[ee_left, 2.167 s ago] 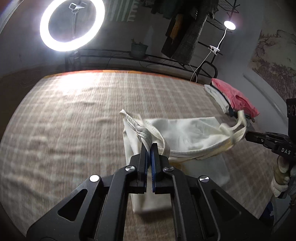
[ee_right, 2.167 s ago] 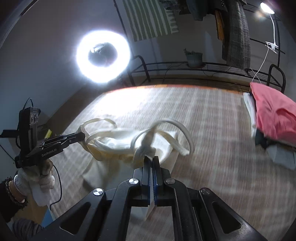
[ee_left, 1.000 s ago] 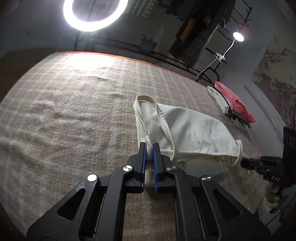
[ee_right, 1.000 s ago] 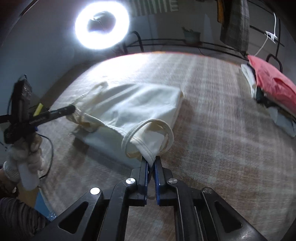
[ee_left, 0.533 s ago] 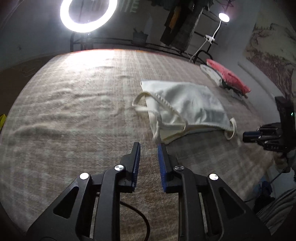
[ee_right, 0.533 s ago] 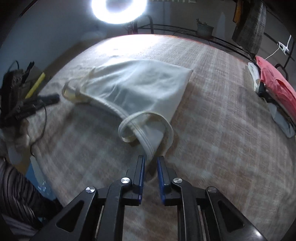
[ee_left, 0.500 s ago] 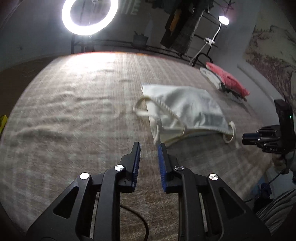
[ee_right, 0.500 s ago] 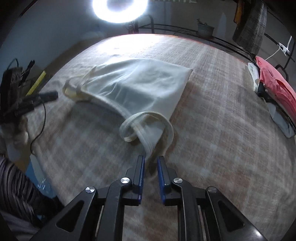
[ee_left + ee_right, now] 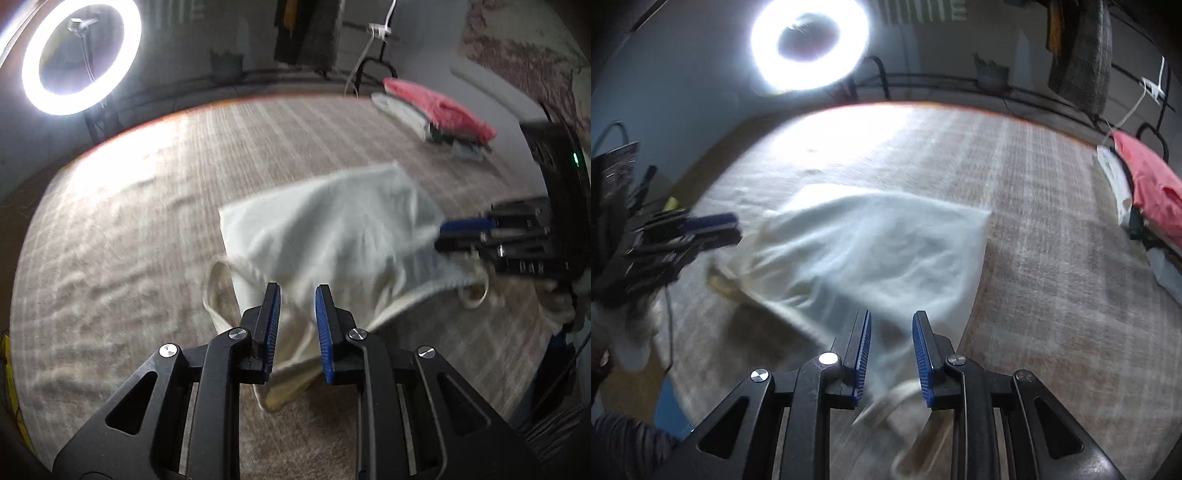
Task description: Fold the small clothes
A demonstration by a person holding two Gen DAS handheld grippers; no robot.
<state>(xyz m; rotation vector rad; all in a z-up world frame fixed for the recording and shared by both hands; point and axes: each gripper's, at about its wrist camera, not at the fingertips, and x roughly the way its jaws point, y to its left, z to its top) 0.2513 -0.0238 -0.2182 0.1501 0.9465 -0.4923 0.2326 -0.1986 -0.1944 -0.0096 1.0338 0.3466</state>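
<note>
A cream-white small garment [image 9: 332, 229] with looped straps lies flat on the checked cloth surface; it also shows in the right wrist view [image 9: 871, 254]. My left gripper [image 9: 297, 295] is open, its jaws over the garment's near left edge with a strap loop [image 9: 216, 291] beside it. My right gripper [image 9: 891, 321] is open over the garment's near right edge, a strap [image 9: 897, 402] below it. Each gripper appears in the other's view: the right one [image 9: 465, 232] at the garment's right side, the left one [image 9: 713, 229] at its left side. Both views are motion-blurred.
A stack of folded clothes topped by a pink piece [image 9: 439, 107] lies at the far right of the surface, also in the right wrist view [image 9: 1148, 188]. A ring light [image 9: 79, 55] and a metal rack [image 9: 960, 85] stand behind the far edge.
Both grippers let go of the garment's straps and opened. The garment now lies flat. Both grippers have since moved forward over its near edge.
</note>
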